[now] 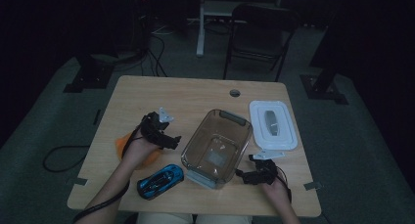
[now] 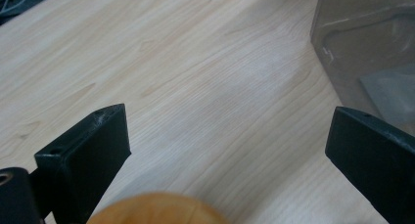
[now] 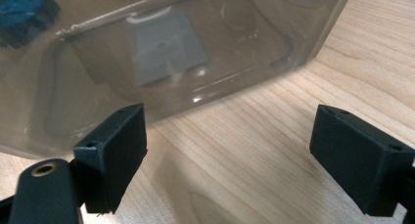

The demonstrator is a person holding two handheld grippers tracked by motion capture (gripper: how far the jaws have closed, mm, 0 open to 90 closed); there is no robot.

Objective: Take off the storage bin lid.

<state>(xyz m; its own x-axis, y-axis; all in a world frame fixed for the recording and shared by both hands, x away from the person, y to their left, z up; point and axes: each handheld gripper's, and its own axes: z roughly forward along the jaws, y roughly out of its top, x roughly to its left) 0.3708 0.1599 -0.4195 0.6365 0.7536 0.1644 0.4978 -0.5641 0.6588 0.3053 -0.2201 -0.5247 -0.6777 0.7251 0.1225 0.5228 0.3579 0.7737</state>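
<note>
High view first: the clear plastic container sits a bit right of the middle of the tabletop, tilted so one short end points toward the near edge. It looks empty apart from a grey patch on its floor. Its white lid lies flat near the right edge, just beside the container but not on it. A blue toy car is parked near the near edge, left of the container. The left tool is over the left half of the tabletop, pointing at the container's left wall, with something orange tucked under the hand. The right tool sits low by the near edge, close to the container's near right corner.

Left gripper view: the left tool has its jaws spread wide with nothing but bare wood between them. The container's wall shows at the upper right, near the right jaw; can't tell if they touch. The round orange thing pokes in at the bottom, between the jaws but lower down.

Right gripper view: the right tool is also spread wide, gripping nothing. The container is right in front, its bottom edge just past the left jaw tip, and a bit of the blue car shows through it at the top left.
</note>
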